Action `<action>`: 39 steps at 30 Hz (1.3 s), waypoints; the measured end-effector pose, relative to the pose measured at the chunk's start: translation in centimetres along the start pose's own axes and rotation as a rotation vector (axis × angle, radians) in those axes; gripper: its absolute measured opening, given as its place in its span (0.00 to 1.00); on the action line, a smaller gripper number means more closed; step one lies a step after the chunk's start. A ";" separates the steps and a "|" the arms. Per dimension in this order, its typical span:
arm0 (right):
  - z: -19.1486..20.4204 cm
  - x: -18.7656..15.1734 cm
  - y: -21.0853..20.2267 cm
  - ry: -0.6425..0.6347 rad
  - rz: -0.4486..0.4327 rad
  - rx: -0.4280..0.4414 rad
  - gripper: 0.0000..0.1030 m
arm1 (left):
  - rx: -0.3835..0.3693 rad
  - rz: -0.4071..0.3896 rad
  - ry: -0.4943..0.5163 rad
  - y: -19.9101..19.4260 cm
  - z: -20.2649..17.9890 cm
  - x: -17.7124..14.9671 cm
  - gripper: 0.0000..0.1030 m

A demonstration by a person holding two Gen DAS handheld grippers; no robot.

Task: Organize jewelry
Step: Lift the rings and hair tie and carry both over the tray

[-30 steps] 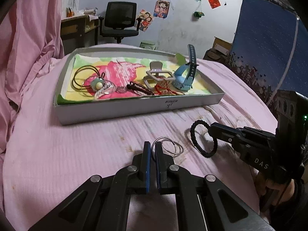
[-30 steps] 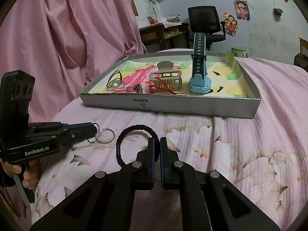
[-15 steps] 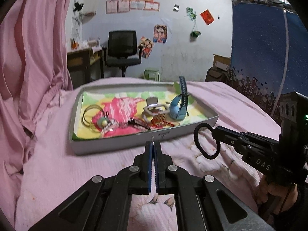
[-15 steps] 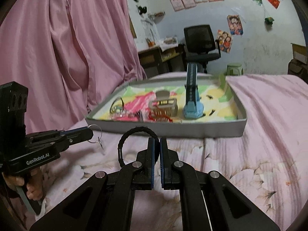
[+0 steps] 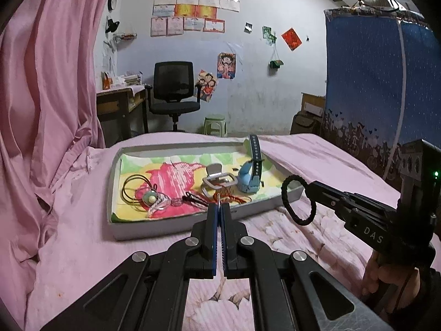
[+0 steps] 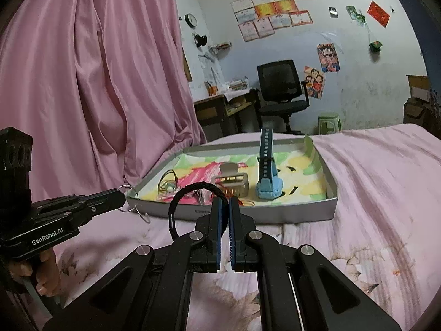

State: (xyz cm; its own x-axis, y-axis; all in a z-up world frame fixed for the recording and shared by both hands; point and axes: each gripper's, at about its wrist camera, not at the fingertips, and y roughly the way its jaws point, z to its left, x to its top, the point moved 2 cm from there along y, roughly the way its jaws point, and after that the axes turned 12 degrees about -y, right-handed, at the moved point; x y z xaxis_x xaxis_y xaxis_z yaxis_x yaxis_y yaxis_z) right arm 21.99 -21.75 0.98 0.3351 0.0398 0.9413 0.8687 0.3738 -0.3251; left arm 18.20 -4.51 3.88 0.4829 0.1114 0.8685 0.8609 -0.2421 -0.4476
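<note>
A shallow grey tray [image 5: 193, 222] [image 6: 303, 213] lies on the pink bed and holds hair ties, a beige claw clip [image 5: 219, 178] [image 6: 231, 180], a blue watch [image 5: 250, 178] [image 6: 268, 184] and small trinkets. My left gripper [image 5: 219, 207] [image 6: 122, 195] is shut on thin silver rings [image 6: 137, 209], held in the air before the tray's near left corner. My right gripper [image 6: 224, 201] [image 5: 310, 186] is shut on a black braided band [image 5: 297, 201] [image 6: 176, 207], held above the bed near the tray's front wall.
A pink curtain [image 5: 41, 110] hangs at the left. A blue starry cloth [image 5: 372, 82] hangs at the right. A desk [image 5: 121, 104], black office chair [image 5: 173, 93] and green stool [image 5: 215, 124] stand beyond the bed.
Both grippers have risen off the bedsheet with their pieces, the rings and the black band, and moved closer to the tray's front.
</note>
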 end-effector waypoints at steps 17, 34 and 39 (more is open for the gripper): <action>1.8 5.5 1.3 0.000 -0.075 -0.071 0.04 | 0.053 -0.137 -0.047 0.9 2.4 4.2 0.03; 2.1 8.7 10.6 -0.049 -0.033 -0.085 0.04 | 0.116 -0.071 -0.104 9.6 7.4 7.6 0.03; 2.1 8.0 13.4 -0.044 0.029 -0.087 0.04 | 0.124 0.004 -0.151 12.0 8.8 7.4 0.03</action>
State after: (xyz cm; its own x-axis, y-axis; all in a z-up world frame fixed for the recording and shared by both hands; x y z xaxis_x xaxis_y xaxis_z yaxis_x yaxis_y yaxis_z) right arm 35.52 -14.51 4.39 0.3457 0.0905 0.9340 0.8879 0.2903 -0.3568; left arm 33.57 1.92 3.07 0.4966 0.2564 0.8293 0.8677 -0.1228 -0.4816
